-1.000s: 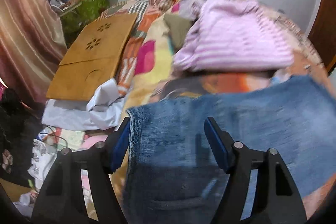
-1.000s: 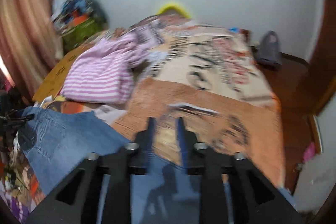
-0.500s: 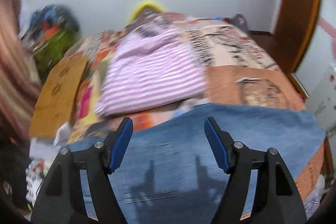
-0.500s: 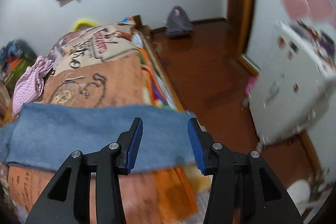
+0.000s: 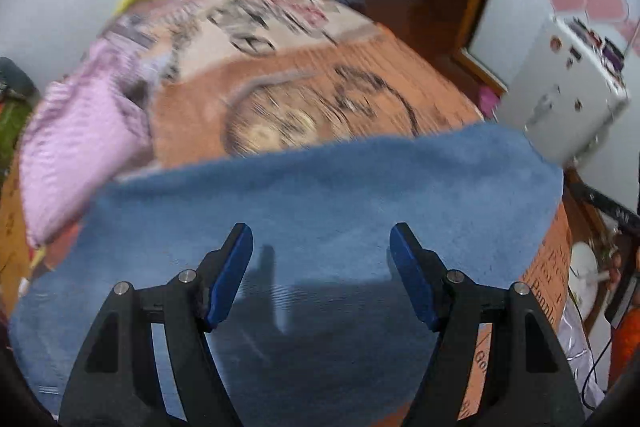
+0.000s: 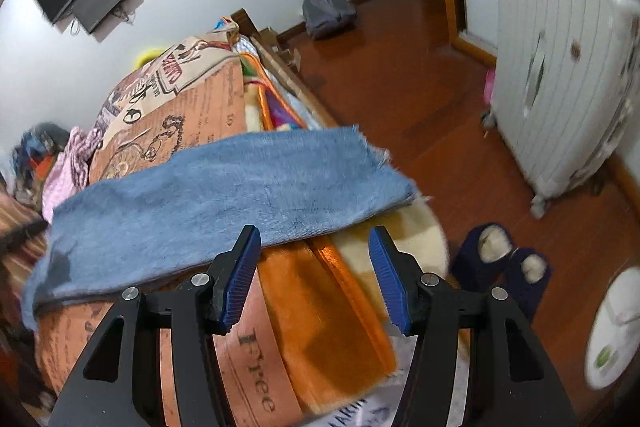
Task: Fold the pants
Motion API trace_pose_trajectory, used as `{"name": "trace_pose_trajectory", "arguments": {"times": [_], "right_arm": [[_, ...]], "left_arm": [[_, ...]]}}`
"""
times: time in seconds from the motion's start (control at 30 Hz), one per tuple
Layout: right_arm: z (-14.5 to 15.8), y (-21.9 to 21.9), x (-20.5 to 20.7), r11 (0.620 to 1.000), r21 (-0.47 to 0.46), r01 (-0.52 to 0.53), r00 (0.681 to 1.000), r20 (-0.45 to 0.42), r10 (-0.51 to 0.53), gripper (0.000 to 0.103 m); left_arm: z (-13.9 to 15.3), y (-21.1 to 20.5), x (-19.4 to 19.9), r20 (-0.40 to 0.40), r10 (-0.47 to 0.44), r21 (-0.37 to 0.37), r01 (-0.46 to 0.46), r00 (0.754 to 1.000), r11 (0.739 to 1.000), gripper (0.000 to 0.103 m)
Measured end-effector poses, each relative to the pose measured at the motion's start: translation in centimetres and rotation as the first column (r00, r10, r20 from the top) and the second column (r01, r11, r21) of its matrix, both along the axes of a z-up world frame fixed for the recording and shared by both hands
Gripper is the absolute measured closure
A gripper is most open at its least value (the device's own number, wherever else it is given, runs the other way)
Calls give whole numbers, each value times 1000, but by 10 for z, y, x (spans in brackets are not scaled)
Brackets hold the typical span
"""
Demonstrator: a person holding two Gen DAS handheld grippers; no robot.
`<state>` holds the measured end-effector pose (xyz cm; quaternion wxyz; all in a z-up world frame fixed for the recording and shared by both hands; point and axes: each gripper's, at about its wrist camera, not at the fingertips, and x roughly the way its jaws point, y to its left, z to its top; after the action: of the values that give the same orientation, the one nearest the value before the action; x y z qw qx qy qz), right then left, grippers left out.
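Observation:
Blue denim pants point(image 5: 320, 211) lie flat across the near end of the bed point(image 5: 304, 107), their frayed leg end point(image 6: 372, 163) reaching the bed's right edge. My left gripper point(image 5: 321, 255) hovers open above the middle of the denim, nothing between its blue pads. My right gripper point(image 6: 314, 259) hangs over the bed's corner just below the pants point(image 6: 224, 195); its jaws are opening and hold nothing, with the orange blanket edge point(image 6: 320, 311) behind them.
A pink striped garment point(image 5: 80, 139) lies on the bed beyond the pants. A white cabinet point(image 6: 560, 75) stands at the right over red-brown floor point(image 6: 420, 99), with dark slippers point(image 6: 504, 267) near the bed corner and a grey backpack point(image 6: 326, 7) by the far wall.
Both grippers swung right along the pants toward the leg end. The right gripper's jaws went from nearly shut to wide apart, and it dropped lower by the bed corner.

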<state>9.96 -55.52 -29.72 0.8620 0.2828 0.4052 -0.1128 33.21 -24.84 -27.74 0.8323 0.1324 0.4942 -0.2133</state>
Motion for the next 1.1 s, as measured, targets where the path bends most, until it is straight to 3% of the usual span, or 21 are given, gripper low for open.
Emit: {"name": "trace_pose_trajectory", "arguments": {"times": [0.1, 0.23, 0.33, 0.37, 0.4, 0.57, 0.73, 0.83, 0.93, 1.1], "right_arm": [[-12, -7, 0, 996, 79, 29, 1000, 3, -29, 50], [-21, -9, 8, 990, 131, 50, 998, 38, -56, 51], [-20, -9, 12, 993, 104, 55, 996, 59, -61, 74], [-19, -9, 13, 995, 86, 53, 996, 65, -58, 88], [-17, -10, 15, 997, 64, 52, 996, 65, -56, 94], [-15, -9, 23, 998, -46, 37, 999, 38, -35, 95], [-23, -13, 16, 998, -32, 51, 999, 5, -51, 93], [-17, -17, 2, 997, 8, 78, 997, 5, -78, 87], [-7, -20, -16, 993, 77, 88, 995, 29, -91, 72], [7, -4, -33, 994, 87, 59, 996, 63, -64, 57]], "left_arm": [[-20, -10, -4, -44, -4, 11, 5, 999, 1000, 32], [-24, -10, -6, -16, -1, 25, 1, 1000, 1000, 31], [-25, -10, -4, -17, 2, 20, -1, 1000, 1000, 31], [-25, -9, -4, -16, 2, 19, -2, 1000, 1000, 30], [-25, -8, -4, -12, 3, 21, -2, 1000, 1000, 30], [-28, -11, -5, 10, 2, 34, -2, 1000, 999, 28], [-27, -12, -4, -1, 7, 42, -7, 1000, 999, 28], [-22, -16, -4, -35, 14, 24, -13, 999, 1000, 28], [-15, -28, -6, -48, -1, -9, 1, 999, 1000, 28], [-17, -67, -11, -50, -46, -24, 45, 998, 999, 28]]}}
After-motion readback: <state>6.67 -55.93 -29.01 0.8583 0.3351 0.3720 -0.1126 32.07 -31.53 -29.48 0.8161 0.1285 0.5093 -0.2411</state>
